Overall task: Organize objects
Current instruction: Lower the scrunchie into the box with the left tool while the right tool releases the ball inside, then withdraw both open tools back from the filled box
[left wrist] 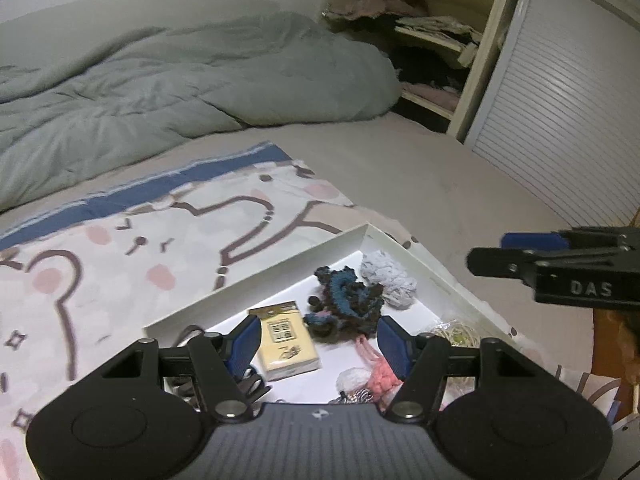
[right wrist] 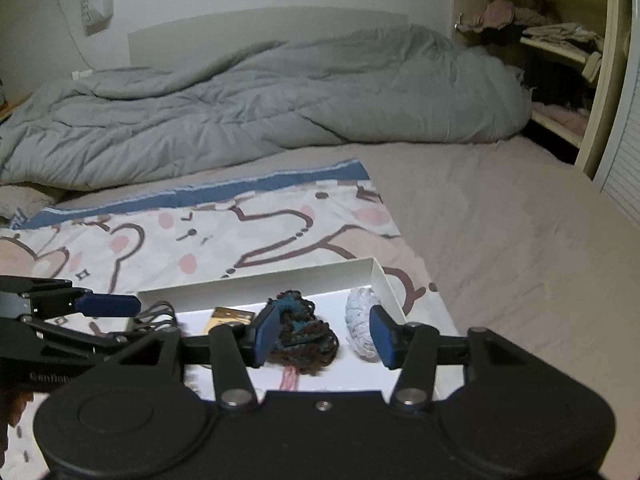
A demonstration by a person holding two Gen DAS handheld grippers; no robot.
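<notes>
Shallow white tray (left wrist: pixel 256 284) of scrunchies (left wrist: pixel 344 300) on bedspread

Left tongs (left wrist: pixel 316 338) hide the white box's (left wrist: pixel 256 280) near end.

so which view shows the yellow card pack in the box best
The left wrist view: the yellow pack lies whole and face-up in the white box, label visible. In the right wrist view only its top edge shows, the rest hidden behind the right gripper's linkage.

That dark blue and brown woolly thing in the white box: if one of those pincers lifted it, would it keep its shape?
Probably not. The knitted piece looks like loose crochet with curly ends, so it would likely sag and dangle. It seems light for its bulk. Its fuzzy yarn should grip rather than slip, though loops might snag the pink cord beside it.
</notes>
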